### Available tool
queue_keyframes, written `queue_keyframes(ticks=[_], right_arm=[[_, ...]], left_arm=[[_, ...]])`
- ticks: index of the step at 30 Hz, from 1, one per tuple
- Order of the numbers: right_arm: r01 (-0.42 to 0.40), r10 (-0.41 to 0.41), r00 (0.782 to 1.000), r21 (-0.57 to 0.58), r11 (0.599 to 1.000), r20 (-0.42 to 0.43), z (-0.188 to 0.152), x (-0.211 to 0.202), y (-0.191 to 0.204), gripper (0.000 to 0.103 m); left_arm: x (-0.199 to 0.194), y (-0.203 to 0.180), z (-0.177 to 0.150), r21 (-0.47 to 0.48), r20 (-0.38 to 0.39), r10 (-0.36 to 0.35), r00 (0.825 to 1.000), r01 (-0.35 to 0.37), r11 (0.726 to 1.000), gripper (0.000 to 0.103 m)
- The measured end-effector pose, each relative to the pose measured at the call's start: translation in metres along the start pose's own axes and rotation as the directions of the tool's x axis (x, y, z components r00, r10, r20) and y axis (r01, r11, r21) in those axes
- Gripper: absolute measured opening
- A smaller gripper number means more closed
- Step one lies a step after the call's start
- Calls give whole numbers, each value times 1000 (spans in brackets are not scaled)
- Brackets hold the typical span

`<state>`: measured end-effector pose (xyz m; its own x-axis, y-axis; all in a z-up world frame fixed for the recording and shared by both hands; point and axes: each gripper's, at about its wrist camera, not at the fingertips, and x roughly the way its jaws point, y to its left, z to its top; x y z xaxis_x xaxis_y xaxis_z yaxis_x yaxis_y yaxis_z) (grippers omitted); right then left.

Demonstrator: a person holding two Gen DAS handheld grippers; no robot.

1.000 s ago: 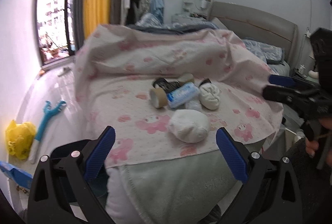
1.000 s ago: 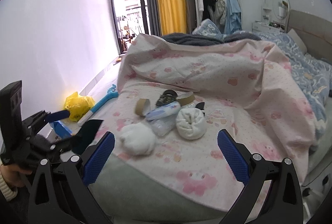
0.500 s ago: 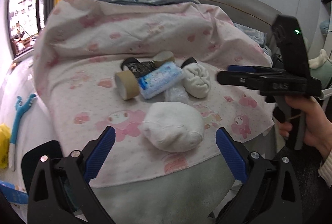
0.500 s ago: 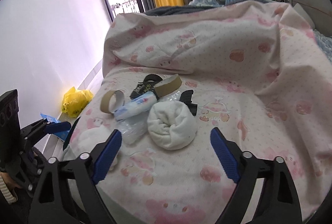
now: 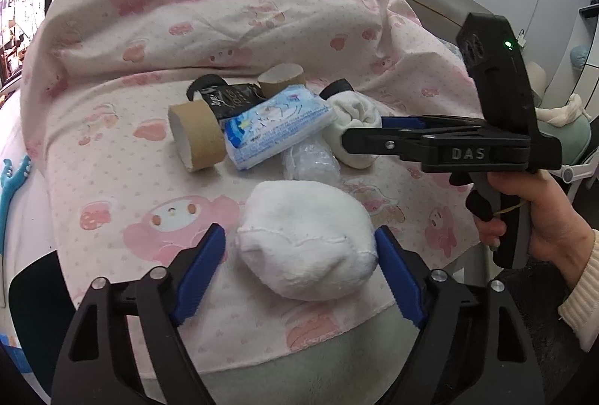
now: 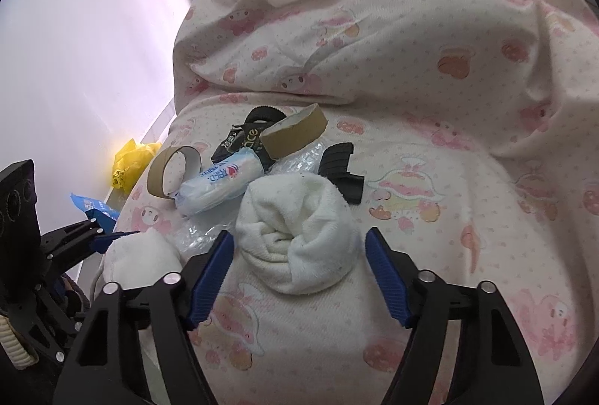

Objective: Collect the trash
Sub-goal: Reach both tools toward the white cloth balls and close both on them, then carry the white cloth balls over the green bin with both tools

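A pile of litter lies on the pink printed bedsheet [image 5: 112,150]: a cardboard tape core [image 5: 196,137], a second core [image 5: 281,79], a blue-white tissue pack [image 5: 275,126], a black wrapper [image 5: 230,97], crumpled clear plastic [image 5: 310,161] and a black clip [image 6: 341,171]. My left gripper [image 5: 301,255] is open with its fingers on either side of a white sock ball [image 5: 305,240]. My right gripper [image 6: 299,262] is open around a rolled white sock [image 6: 295,232]. The right gripper also shows in the left wrist view [image 5: 374,133].
A bunched pink duvet [image 6: 374,30] rises behind the pile. A yellow plastic bag [image 6: 131,161] and a blue packet [image 6: 90,206] lie on the floor by the wall. A blue tool [image 5: 11,180] lies at the left. The bed's edge is right below both grippers.
Both grippers have moved in toward the bed. The left now straddles the white sock ball and the right straddles the rolled sock. Both stay open.
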<state>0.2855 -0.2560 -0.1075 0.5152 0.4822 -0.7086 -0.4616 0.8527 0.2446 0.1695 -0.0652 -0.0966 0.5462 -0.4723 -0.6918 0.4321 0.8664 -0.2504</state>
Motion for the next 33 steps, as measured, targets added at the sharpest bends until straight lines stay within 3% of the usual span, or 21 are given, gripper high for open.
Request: queue_keyframes(ticks=[7,11,22,26,33], right_arm=[[19,-20,1000,-14,1000,-11,1,0,2,52],[29,-29,1000,-2,1000,0,1,-9,1,50],[33,-37,993,30,999,114,26,-54,23,50],[28,-31,989,19,999,147,38,-61,42,50],[37,-34,985,-18,999,172,51,-64,75,50]], left_arm=[[-2,-1,0,9,1,-12,1000,12,1000,55],[-8,-1,3,5,28,-17,999,16,1000,47],[-51,-4,23,-3,144,30,989,-30,1000,45],[-78,0,34,-26,206,69,976,-66,998,45],[-113,36,43,-150,271,169,948,-132,980,45]])
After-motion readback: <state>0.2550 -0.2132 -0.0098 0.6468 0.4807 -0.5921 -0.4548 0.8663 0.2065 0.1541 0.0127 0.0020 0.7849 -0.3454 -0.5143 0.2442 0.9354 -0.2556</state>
